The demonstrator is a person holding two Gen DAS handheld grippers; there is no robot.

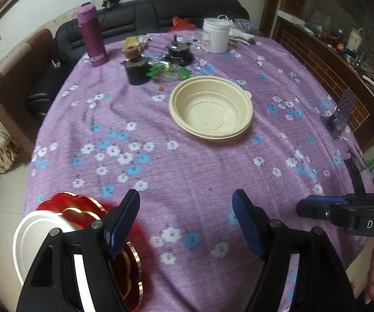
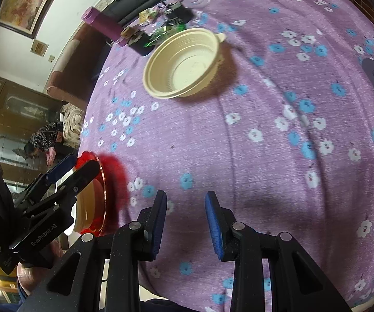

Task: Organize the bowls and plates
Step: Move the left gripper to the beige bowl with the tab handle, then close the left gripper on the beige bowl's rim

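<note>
Left claw point(image 1: 185, 223) wide open and empty, right claw point(image 2: 185, 223) narrowly parted, empty; cream bowl point(image 1: 211, 107) well beyond both.

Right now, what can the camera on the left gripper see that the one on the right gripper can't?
Only the left wrist view shows the whole white jar and the cluttered shelf by the wall. Only the right wrist view shows the framed painting and a person bending beside the table. Both show the cream bowl, the purple bottle, the red plate and the flowered tablecloth.
</note>
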